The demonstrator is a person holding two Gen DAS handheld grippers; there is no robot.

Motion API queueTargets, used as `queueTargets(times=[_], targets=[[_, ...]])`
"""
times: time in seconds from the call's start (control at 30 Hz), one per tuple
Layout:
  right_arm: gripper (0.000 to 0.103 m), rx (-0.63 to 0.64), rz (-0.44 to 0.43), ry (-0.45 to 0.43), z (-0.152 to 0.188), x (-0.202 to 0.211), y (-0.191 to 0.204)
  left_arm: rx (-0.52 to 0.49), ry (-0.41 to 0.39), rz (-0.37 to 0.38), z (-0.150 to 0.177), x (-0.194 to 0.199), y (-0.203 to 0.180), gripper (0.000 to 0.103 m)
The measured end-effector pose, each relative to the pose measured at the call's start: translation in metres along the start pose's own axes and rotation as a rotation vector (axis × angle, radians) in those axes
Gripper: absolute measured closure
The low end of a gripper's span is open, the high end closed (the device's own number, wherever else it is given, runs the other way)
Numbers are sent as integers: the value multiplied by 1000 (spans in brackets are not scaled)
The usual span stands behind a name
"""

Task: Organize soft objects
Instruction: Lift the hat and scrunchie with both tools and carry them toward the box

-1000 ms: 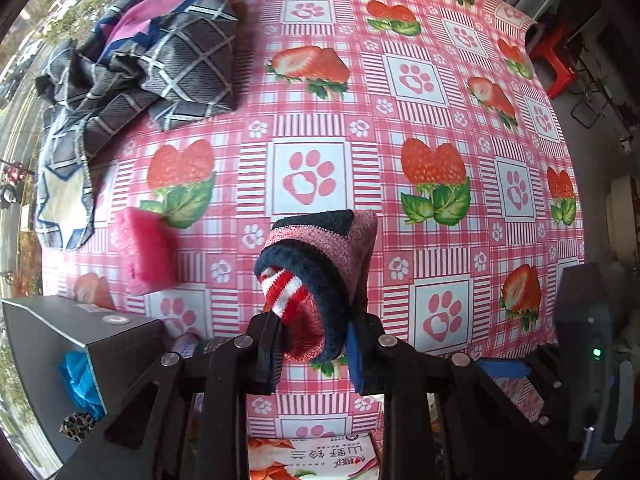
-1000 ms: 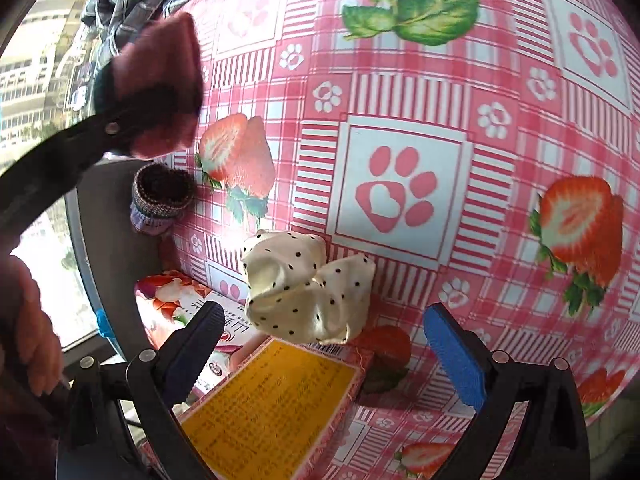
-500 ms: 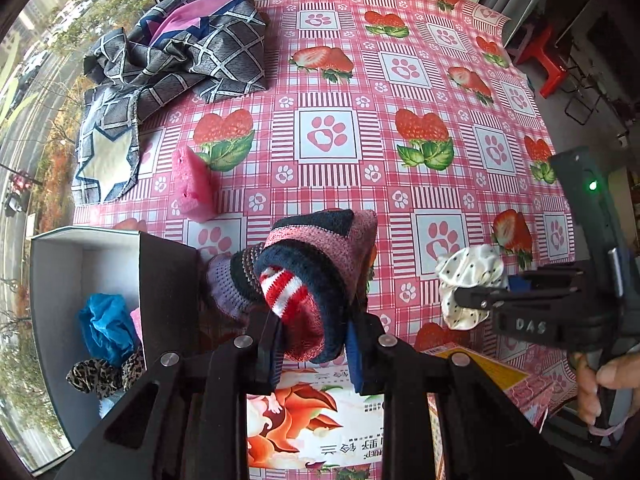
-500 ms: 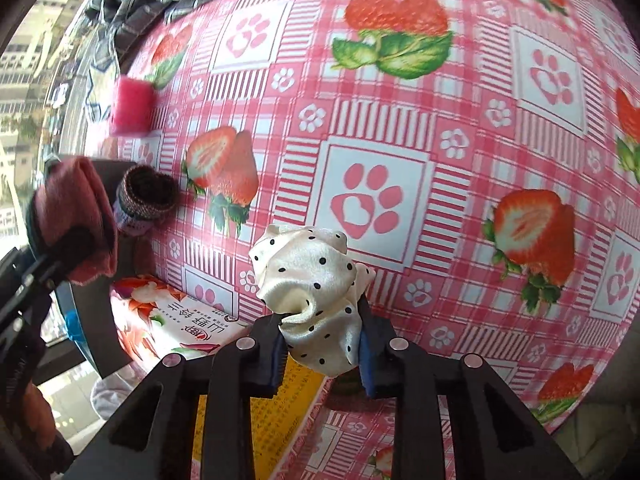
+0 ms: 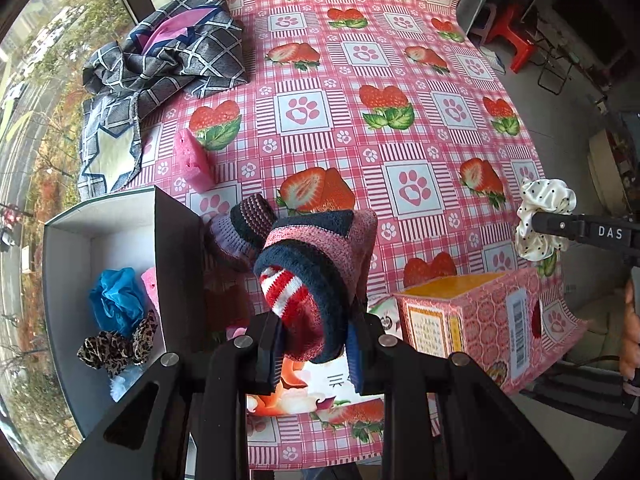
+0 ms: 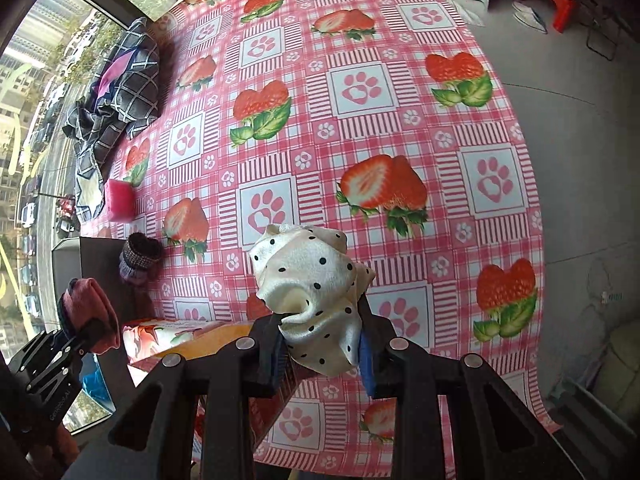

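My left gripper (image 5: 316,354) is shut on a striped knit sock (image 5: 320,272), navy, pink and red, held above the table's near edge; it also shows in the right wrist view (image 6: 90,316). My right gripper (image 6: 322,354) is shut on a cream polka-dot scrunchie (image 6: 316,284), which shows at the right of the left wrist view (image 5: 544,216). A second rolled knit sock (image 5: 244,228) lies by the open grey box (image 5: 68,248), which holds a blue cloth (image 5: 116,298) and a leopard scrunchie (image 5: 114,348). A pink sponge (image 5: 194,160) stands on the tablecloth.
A checked dark cloth (image 5: 160,64) is heaped at the table's far left. A pink and yellow carton (image 5: 468,312) and a printed pack (image 5: 320,384) sit at the near edge. The box flap (image 5: 180,276) stands upright. A red stool (image 5: 516,46) is beyond the table.
Both grippers rose and pulled back from the table. The right gripper, open a second ago, closed on the scrunchie and lifted it. The left kept hold of the sock.
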State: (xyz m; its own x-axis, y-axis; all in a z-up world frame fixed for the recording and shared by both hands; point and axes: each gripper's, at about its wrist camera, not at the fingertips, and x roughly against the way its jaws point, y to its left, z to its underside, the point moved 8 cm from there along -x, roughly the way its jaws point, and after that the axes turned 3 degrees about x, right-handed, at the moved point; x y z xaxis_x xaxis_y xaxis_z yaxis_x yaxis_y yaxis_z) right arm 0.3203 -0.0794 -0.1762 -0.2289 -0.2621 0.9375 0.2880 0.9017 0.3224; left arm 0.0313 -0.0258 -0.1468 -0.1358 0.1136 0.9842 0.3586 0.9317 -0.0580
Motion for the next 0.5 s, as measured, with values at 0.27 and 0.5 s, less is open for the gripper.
queueTargets(times=[0.27,0.5], targets=[[73,-73,19,7,66,20,-8,-68,17,36,37,14,-5,75],[73,-98,8,20,114,29,9,-90,-5,37,58,33,7,75]])
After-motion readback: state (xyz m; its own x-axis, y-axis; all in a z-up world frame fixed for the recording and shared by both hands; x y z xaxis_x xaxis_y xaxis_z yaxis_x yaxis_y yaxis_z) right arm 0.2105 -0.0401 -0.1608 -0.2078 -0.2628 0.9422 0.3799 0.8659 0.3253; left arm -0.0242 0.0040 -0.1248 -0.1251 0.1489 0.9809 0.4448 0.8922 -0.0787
